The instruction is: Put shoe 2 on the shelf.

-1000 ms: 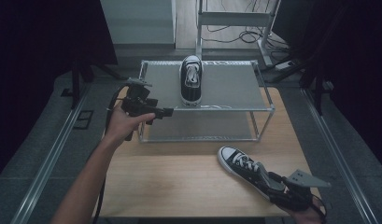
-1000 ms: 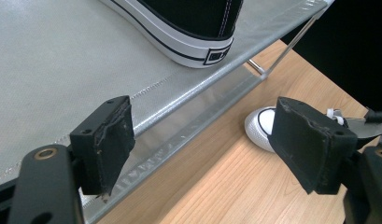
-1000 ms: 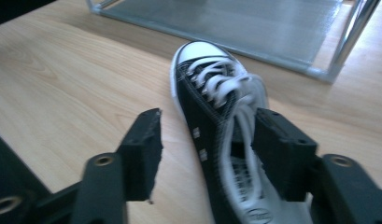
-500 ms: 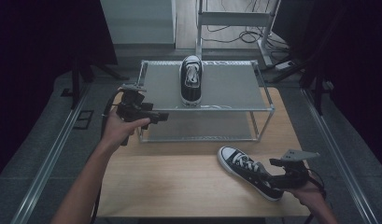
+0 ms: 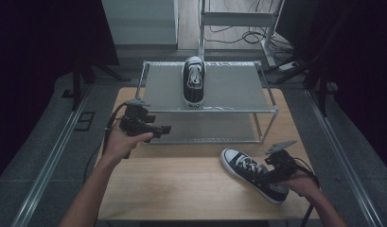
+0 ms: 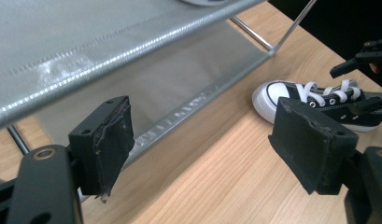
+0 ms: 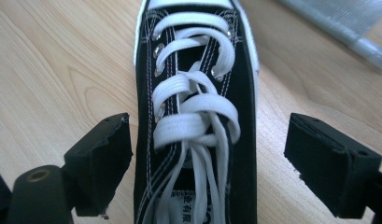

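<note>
A black-and-white canvas sneaker (image 5: 248, 169) lies on the wooden table, toe toward the rack. My right gripper (image 5: 269, 174) hovers over its heel end. In the right gripper view the sneaker (image 7: 198, 116) lies between the two open jaws, and the pads (image 7: 102, 158) stand clear of its sides. A matching sneaker (image 5: 193, 80) stands on the top shelf of the grey metal rack (image 5: 238, 90). My left gripper (image 5: 158, 129) is open and holds nothing, at the rack's front left corner. The left gripper view faces the lower shelf (image 6: 170, 88) and the table sneaker (image 6: 310, 98).
The rack takes up the far half of the table (image 5: 181, 184). Its lower shelf (image 5: 215, 127) holds nothing. Bare wood lies between the two hands. Dark floor and metal rails run along both sides of the table.
My right gripper has come up from the table's near right corner and now straddles the sneaker. My left gripper has drawn back a little toward the person. Neither sneaker has moved.
</note>
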A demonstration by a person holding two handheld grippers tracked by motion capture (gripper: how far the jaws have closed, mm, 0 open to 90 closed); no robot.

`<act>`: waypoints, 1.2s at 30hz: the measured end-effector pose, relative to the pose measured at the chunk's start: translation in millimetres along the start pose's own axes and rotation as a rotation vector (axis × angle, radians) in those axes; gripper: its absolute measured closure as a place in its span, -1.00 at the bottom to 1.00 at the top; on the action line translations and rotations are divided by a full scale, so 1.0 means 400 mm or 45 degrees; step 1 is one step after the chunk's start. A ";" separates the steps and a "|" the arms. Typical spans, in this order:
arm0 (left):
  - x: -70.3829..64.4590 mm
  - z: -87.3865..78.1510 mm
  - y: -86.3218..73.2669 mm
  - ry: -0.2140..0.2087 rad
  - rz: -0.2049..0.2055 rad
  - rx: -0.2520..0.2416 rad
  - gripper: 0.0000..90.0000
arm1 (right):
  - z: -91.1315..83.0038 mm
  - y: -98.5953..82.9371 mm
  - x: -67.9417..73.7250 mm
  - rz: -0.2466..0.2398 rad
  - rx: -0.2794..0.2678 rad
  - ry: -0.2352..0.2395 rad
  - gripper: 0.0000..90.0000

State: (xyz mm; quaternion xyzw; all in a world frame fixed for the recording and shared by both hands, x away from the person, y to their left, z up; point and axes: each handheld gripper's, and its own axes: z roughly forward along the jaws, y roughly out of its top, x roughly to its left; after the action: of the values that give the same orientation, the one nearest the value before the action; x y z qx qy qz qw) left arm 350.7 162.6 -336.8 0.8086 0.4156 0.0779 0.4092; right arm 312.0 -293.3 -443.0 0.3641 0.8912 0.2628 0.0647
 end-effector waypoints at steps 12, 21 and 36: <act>0.015 0.014 -0.039 -0.001 -0.029 0.018 -0.54 | 0.088 0.036 0.006 -0.035 0.272 0.002 -0.78; 0.020 0.019 -0.046 0.007 -0.046 0.031 -0.54 | 0.118 0.042 0.011 -0.038 0.370 -0.010 -0.78; 0.022 0.025 -0.052 0.025 -0.067 0.064 -0.51 | 0.105 0.036 -0.006 0.043 0.356 0.051 -0.66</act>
State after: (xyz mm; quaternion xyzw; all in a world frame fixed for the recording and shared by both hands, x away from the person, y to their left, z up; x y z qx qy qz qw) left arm 348.5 169.9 -360.2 0.8066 0.4424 0.0645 0.3866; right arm 335.6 -268.6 -471.6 0.3793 0.9139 0.1444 -0.0090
